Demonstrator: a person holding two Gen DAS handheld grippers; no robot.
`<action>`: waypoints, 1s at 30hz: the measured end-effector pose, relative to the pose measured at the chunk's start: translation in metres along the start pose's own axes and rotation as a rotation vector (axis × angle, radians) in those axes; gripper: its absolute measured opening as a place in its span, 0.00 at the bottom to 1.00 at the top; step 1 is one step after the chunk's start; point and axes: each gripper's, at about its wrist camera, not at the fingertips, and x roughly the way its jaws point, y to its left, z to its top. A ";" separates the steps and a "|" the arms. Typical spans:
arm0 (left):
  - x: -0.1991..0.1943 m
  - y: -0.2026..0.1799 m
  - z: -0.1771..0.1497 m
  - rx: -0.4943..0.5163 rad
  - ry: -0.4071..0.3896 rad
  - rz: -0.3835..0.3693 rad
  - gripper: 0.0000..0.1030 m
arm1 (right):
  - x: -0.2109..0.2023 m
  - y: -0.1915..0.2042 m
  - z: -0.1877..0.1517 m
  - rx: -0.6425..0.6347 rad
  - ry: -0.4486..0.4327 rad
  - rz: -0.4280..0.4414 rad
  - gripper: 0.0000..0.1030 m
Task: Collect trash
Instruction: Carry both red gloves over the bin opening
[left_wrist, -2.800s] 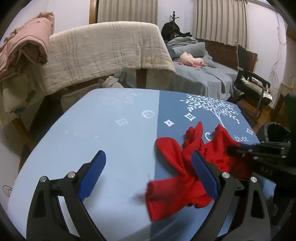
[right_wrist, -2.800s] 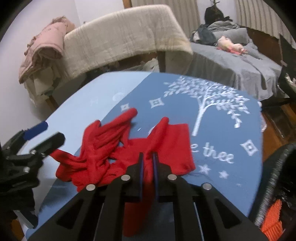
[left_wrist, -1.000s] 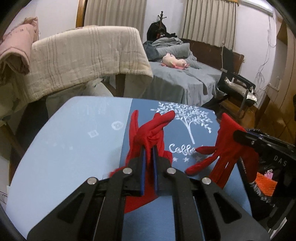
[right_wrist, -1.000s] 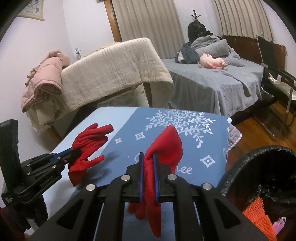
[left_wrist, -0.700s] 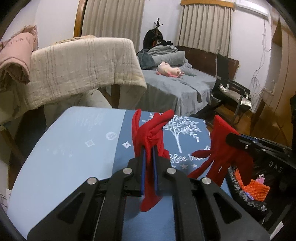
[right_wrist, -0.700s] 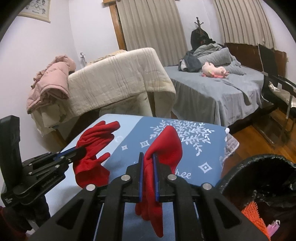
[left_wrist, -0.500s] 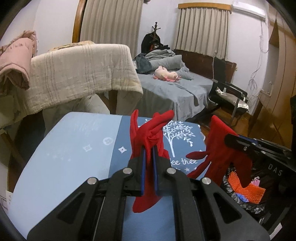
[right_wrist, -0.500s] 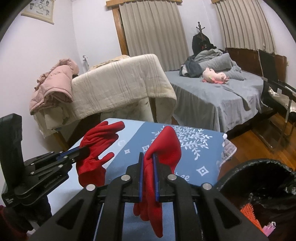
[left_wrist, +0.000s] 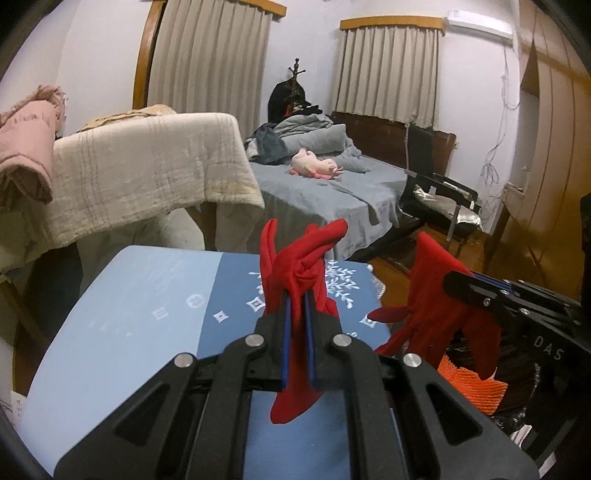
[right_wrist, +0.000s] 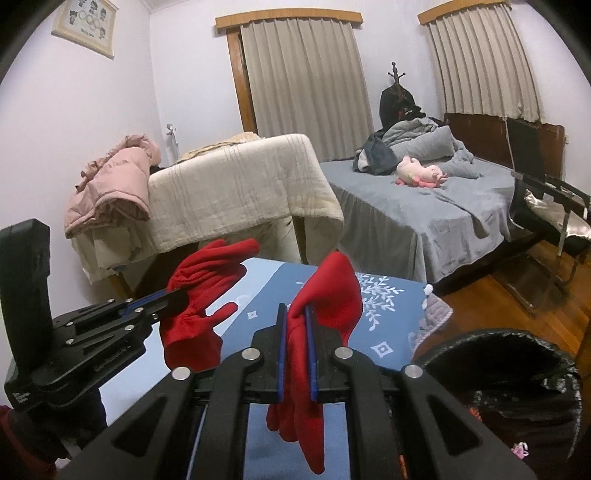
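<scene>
My left gripper (left_wrist: 297, 295) is shut on a red glove (left_wrist: 295, 273) and holds it in the air above the blue table (left_wrist: 147, 325). The same glove (right_wrist: 201, 295) and gripper (right_wrist: 177, 297) show in the right wrist view at the left. My right gripper (right_wrist: 296, 310) is shut on a second red glove (right_wrist: 328, 295), also lifted; it shows in the left wrist view (left_wrist: 439, 310) hanging over the black-lined trash bin (left_wrist: 517, 373). The bin (right_wrist: 517, 369) stands low right of the table, with orange netting (left_wrist: 469, 384) inside.
A rack draped with a beige blanket (right_wrist: 236, 184) and a pink jacket (right_wrist: 110, 184) stands behind the table. A grey bed (right_wrist: 424, 210) with a pink plush toy lies beyond. A black chair (right_wrist: 546, 206) stands on the wooden floor at the right.
Both grippers shut on the red gloves, lifted them off the table, and rose higher. The right glove now hangs over the bin side.
</scene>
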 end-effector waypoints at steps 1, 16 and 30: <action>-0.002 -0.005 0.001 0.006 -0.006 -0.006 0.06 | -0.004 -0.002 0.001 -0.001 -0.006 -0.003 0.09; -0.012 -0.059 0.008 0.073 -0.038 -0.096 0.06 | -0.053 -0.038 0.004 0.016 -0.069 -0.085 0.09; -0.005 -0.127 0.004 0.149 -0.045 -0.229 0.06 | -0.095 -0.087 -0.005 0.063 -0.096 -0.204 0.09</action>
